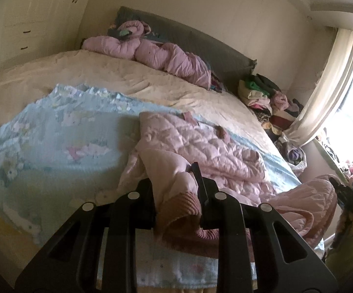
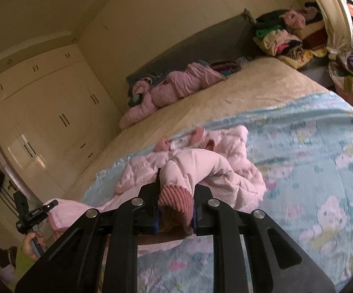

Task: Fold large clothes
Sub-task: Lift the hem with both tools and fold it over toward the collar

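- The bed (image 1: 127, 80) fills both views, with a beige cover toward the grey headboard (image 1: 200, 39) and a pale blue printed blanket (image 1: 54, 131) over the near half.
- A pink quilted jacket (image 1: 200, 141) lies crumpled on the blanket, its body spread on the bed ahead of both grippers, its sleeves drawn up to them.
- The left gripper (image 1: 176, 183) is clamped narrow on one sleeve near its ribbed cuff (image 1: 183, 205) (the cuff hangs back toward the camera, behind the fingertips).
- The right gripper (image 2: 176, 190) is likewise pinched on the other sleeve at its darker pink cuff (image 2: 176, 197), the sleeve arching up and forward from the jaws.
- A second pink garment (image 1: 152, 51) lies bunched along the headboard, well apart from the jacket.
- Piled clothes (image 1: 269, 97) sit beside the bed's far corner.
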A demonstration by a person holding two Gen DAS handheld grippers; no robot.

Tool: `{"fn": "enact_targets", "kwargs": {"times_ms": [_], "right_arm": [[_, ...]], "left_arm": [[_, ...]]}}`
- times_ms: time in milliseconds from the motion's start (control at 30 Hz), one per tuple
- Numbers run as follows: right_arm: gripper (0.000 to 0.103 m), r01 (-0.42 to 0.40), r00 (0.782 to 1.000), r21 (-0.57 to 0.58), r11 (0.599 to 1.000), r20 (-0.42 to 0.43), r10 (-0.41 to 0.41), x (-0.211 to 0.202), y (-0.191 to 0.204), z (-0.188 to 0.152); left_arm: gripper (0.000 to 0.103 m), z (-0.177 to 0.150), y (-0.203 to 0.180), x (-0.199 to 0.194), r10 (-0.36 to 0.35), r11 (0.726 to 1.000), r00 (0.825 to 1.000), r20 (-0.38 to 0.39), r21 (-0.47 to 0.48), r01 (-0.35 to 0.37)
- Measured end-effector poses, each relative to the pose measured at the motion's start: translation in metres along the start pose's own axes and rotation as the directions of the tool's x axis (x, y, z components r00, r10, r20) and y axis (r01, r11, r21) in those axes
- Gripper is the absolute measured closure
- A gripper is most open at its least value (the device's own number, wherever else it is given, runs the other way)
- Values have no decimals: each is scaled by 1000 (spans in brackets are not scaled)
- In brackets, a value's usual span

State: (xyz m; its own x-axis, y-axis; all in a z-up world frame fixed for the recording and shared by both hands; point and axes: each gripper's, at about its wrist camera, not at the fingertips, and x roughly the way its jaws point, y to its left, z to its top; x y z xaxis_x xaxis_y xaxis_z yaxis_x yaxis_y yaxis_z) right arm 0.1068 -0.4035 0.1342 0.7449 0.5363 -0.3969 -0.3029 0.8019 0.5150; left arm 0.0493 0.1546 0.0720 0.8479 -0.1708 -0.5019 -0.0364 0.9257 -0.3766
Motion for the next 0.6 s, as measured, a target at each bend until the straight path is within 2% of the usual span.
{"fn": "enact_targets", "kwargs": {"times_ms": [233,600], "right_arm": [[86,1,999,-16,1000,49,0,19,5,41],[87,29,996,-21,999,80,-28,61,0,95]], "left_arm": [[87,42,-6,16,-1,1000,1000,26,15,0],[87,88,-8,55,22,1000,997,69,11,-23]]}}
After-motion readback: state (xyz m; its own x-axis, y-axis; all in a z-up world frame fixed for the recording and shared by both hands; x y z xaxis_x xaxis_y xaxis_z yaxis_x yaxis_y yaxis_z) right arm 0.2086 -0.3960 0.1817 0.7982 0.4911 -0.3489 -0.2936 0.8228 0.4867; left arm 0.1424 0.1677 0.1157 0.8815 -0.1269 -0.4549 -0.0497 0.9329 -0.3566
